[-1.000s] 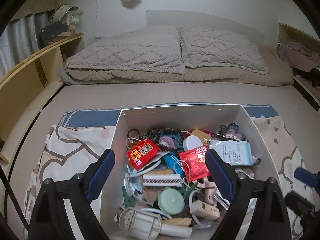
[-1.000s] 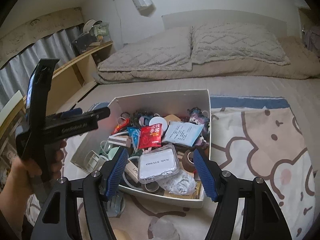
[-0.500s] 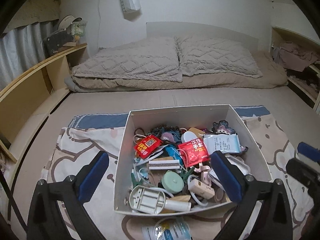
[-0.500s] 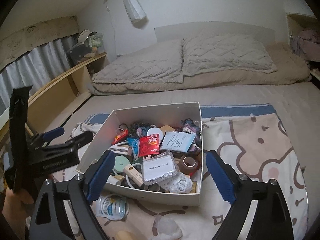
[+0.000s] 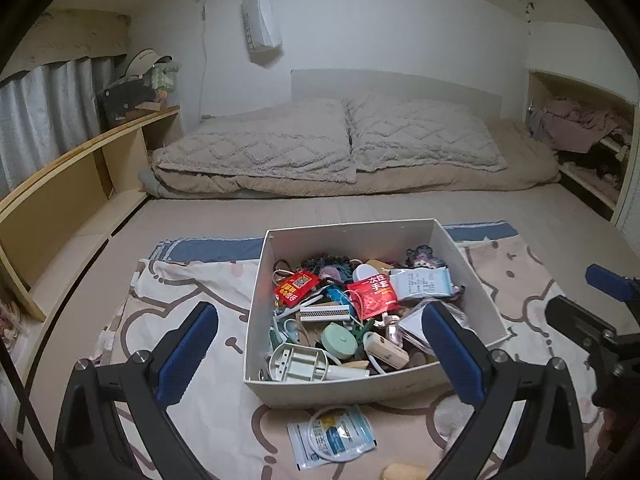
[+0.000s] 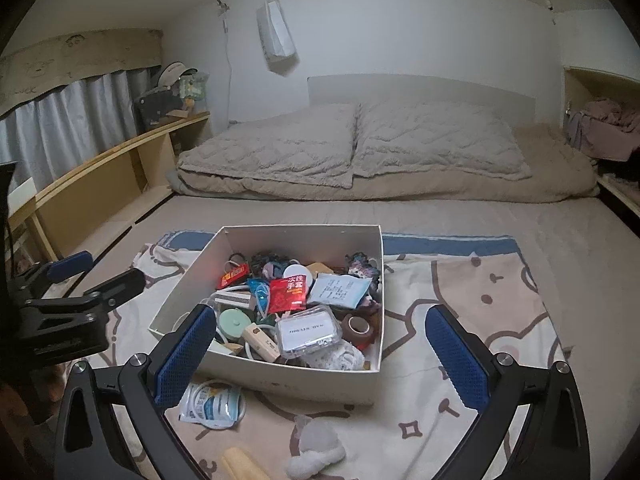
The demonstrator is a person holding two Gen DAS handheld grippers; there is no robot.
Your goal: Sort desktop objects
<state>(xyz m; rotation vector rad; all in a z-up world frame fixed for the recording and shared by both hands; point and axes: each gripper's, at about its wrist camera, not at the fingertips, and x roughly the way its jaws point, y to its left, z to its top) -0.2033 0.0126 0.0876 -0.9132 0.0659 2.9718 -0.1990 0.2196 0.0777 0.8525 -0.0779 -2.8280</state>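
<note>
On the patterned blanket (image 5: 192, 288) we see the white box (image 5: 352, 390) crammed with small clutter. Our left gripper (image 5: 320, 354) hangs wide and empty before it; our right gripper (image 6: 320, 350), jaws just opened, holds nothing. A blue-white packet (image 5: 332, 436) lies just in front of the box.

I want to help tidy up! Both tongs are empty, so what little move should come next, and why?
Probably lower the open right tongs toward the fluffy white soft toy lying on the cartoon-print blanket, just outside the white cardboard box. The box already holds most of the clutter, while the toy and a blue-and-white plastic packet still lie loose beside it.
</note>
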